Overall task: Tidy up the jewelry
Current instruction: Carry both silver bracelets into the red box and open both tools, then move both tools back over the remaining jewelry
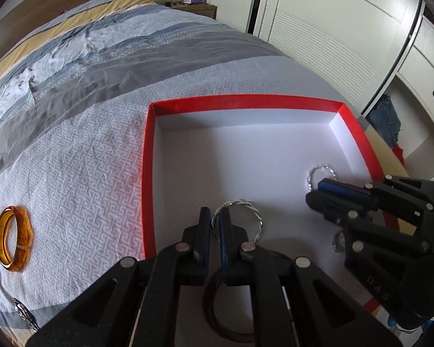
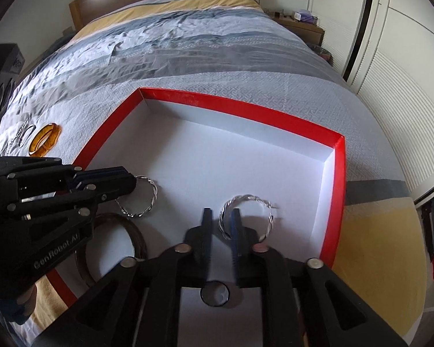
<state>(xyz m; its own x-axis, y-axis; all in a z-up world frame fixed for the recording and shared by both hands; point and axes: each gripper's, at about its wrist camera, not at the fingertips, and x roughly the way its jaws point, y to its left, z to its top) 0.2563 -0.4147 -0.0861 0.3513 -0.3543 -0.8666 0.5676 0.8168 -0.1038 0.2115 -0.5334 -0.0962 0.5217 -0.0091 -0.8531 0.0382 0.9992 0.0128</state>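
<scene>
A red-rimmed box [image 1: 147, 173] [image 2: 337, 202] with a white inside lies on the bed. My left gripper [image 1: 215, 217] [image 2: 130, 180] is inside it, its jaws a narrow gap apart around the rim of a twisted silver hoop [image 1: 253, 214] [image 2: 150, 199]. My right gripper [image 2: 221, 217] [image 1: 315, 190] stands likewise around a second twisted silver hoop [image 2: 246, 199] [image 1: 322, 170]. A dark brown bangle [image 1: 214, 306] [image 2: 136, 237] and a small ring [image 2: 215, 293] [image 1: 338, 241] lie in the box. An amber bangle [image 1: 13, 238] [image 2: 44, 140] lies on the bedspread to the left.
Silver chains and a thin ring [image 2: 21, 136] lie on the bedspread beyond the amber bangle; a chain shows in the left wrist view [image 1: 24, 315]. White wardrobe doors [image 1: 332, 29] stand to the right. A wooden nightstand [image 2: 301, 27] is at the far end.
</scene>
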